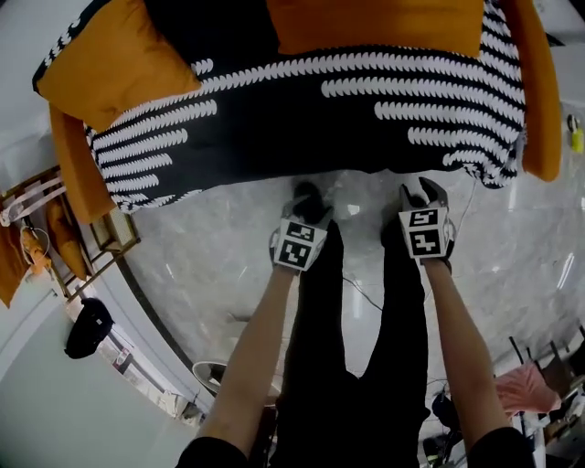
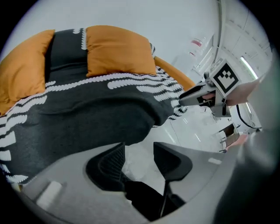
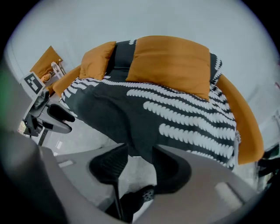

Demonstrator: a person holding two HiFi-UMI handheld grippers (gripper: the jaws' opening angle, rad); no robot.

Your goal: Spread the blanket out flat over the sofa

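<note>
A black blanket (image 1: 302, 110) with white leaf-like stripes lies spread over the seat of an orange sofa (image 1: 544, 101) and hangs over its front edge. Two orange cushions (image 1: 110, 64) (image 1: 375, 23) rest against the back. My left gripper (image 1: 306, 196) and right gripper (image 1: 422, 192) hover side by side over the marble floor, just short of the blanket's hanging edge. Both are open and hold nothing. In the left gripper view the jaws (image 2: 139, 159) frame bare floor below the blanket (image 2: 87, 118). The right gripper (image 3: 140, 162) likewise faces the blanket (image 3: 175, 118) without touching it.
A wooden rack (image 1: 55, 238) with orange cloth stands left of the sofa. A black object (image 1: 89, 326) lies on the floor nearby. A pink cloth (image 1: 526, 388) on a chair sits at the lower right. The person's black-trousered legs (image 1: 356, 320) stand between the arms.
</note>
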